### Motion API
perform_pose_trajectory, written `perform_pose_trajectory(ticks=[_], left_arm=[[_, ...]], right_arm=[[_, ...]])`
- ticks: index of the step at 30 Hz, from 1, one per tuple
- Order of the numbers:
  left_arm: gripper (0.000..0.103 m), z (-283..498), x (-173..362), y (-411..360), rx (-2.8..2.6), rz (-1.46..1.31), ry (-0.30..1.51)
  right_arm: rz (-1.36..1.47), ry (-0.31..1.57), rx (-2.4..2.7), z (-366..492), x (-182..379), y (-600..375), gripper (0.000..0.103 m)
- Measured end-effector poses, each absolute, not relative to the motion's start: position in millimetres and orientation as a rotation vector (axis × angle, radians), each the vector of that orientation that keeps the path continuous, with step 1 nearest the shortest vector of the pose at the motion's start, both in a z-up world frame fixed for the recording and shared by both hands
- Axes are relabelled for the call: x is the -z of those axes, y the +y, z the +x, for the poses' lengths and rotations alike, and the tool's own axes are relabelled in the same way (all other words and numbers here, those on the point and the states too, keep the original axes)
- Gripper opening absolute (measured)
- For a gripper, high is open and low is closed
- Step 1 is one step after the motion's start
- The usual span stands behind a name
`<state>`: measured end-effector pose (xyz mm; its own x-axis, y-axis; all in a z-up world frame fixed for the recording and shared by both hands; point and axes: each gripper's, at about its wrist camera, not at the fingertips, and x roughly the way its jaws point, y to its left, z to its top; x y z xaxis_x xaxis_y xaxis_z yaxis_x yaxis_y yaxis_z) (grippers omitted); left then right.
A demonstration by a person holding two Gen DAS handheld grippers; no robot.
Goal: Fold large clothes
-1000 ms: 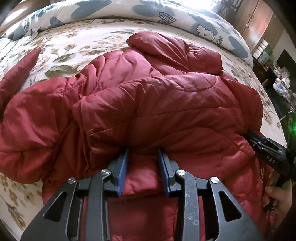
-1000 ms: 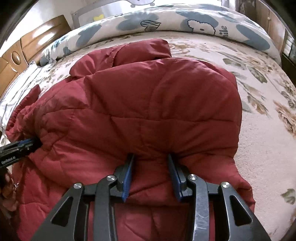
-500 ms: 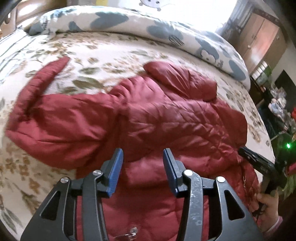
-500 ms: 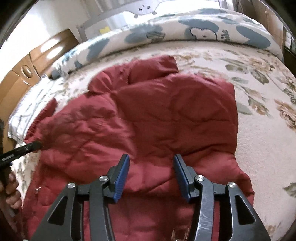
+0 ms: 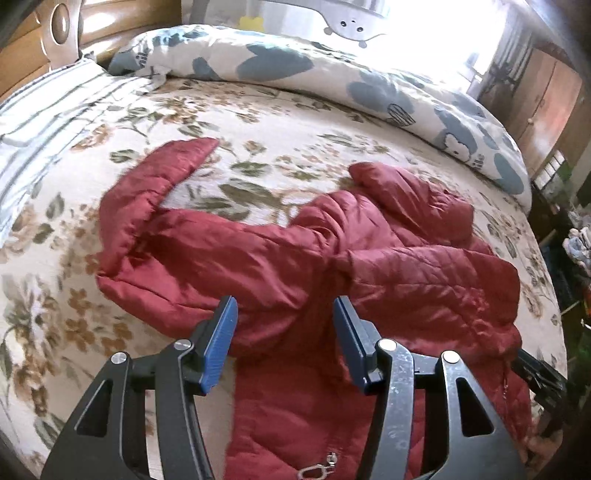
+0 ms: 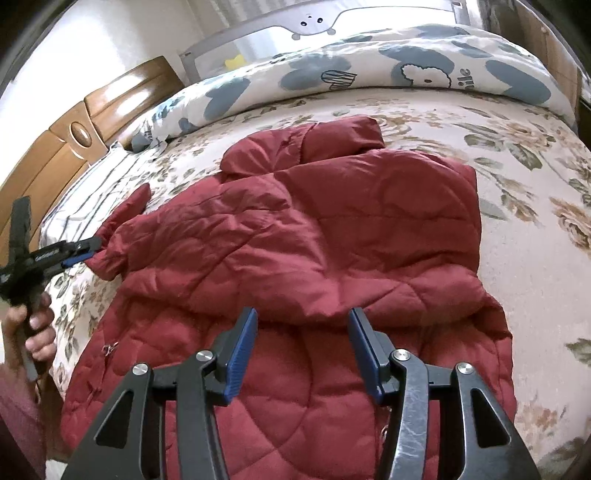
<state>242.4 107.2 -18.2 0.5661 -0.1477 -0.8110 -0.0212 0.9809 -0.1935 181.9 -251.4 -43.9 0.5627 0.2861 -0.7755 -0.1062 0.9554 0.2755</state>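
The red quilted jacket (image 6: pixel 314 258) lies spread on the floral bedspread (image 6: pixel 535 177), straight ahead of and beneath both grippers; its upper part is folded over its lower half, the fold's edge running just beyond the right gripper (image 6: pixel 301 347); the hood (image 6: pixel 306 144) sits at the far end, well ahead of the fingertips; one sleeve (image 5: pixel 155 195) stretches out ahead and to the left of the left gripper (image 5: pixel 284 339), bending up toward the striped pillow (image 5: pixel 48 122). A zipper pull (image 5: pixel 314 470) shows low down, under the left gripper's frame, on the jacket's near part. Left gripper's jaws are opening, blue pads (image 5: pixel 221 339) clear of the cloth, jacket showing in the gap but nothing pinched; right gripper's jaws stand apart too, its blue pads (image 6: pixel 242 354) hovering above the quilted cloth, gripping nothing. From the right wrist view, the left gripper shows out at the far left edge, a hand (image 6: pixel 35 328) wrapped round its handle, its tip close by the sleeve's bend; whether it touches there, I cannot tell. Farther out, a blue-and-white rolled duvet (image 6: pixel 369 74) runs across the far side of the bed; beyond it a grey bed rail (image 6: pixel 314 26); a wooden headboard (image 6: pixel 74 136) stands off to the left.
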Motion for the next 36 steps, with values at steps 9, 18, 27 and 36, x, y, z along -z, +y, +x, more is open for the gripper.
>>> perform_pose_trajectory(ticks=[9,18,27,36], left_arm=[[0.056,254,13,128,0.004,-0.158,0.969],[0.077,309,21,142,-0.186,0.086,0.968],[0.077,379,84,166,-0.344,0.263,1.116],[0.009,371,63,189,-0.279,0.050,1.063]], right_arm=[[0.209,0.944,-0.258,170,37,-244,0.057],[0.205,0.940,-0.282,161,31,-238,0.058],[0.231,0.933,-0.289,154,25,-240,0.058],[0.256,0.922,-0.292,145,21,-244,0.058]])
